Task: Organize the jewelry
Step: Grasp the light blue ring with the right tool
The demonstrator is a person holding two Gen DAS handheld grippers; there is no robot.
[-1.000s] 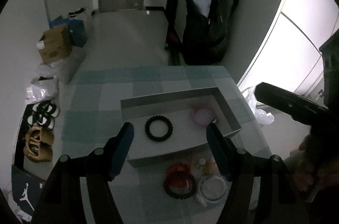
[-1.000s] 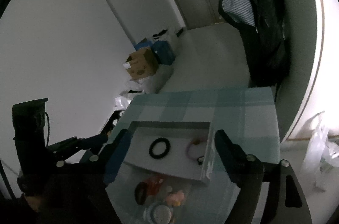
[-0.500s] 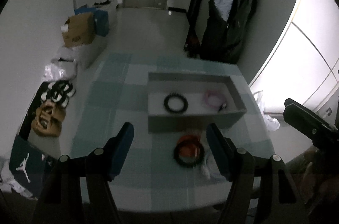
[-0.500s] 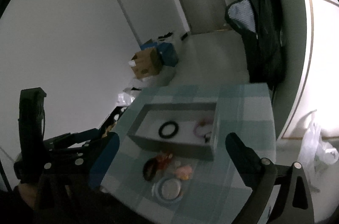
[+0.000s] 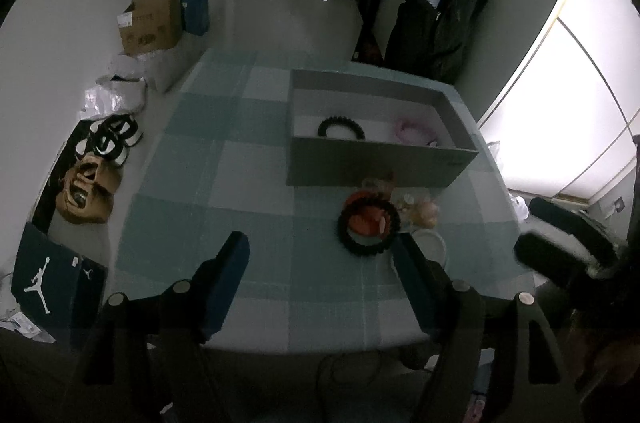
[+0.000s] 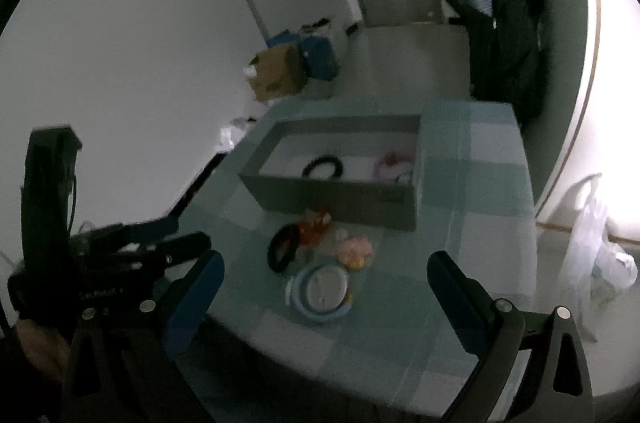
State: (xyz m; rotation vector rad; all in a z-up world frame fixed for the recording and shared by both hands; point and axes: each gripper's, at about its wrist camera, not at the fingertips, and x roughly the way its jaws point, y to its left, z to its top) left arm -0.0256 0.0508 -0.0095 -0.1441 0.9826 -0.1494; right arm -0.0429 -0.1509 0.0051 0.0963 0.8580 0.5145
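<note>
Left gripper (image 5: 320,253) is opening with nothing between its jaws; right gripper (image 6: 324,269) is spread, empty. Loose jewelry (image 5: 370,227) waits at twelve o'clock, short of the box (image 5: 380,161), likely awaiting sorting.

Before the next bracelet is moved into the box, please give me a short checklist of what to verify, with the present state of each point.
1. Left gripper carries nothing: ok; jaws opening, nothing between the fingers.
2. Right gripper carries nothing: ok, open and empty.
3. Grey box has free room: ok; only a black bracelet and a pink bracelet lie inside.
4. Next piece reachable: ok; the black beaded bracelet lies on the checked tablecloth in front of the box.
5. It lies free of the orange piece: not ok, they overlap.
6. Round white-and-blue piece identified: cannot tell.
</note>
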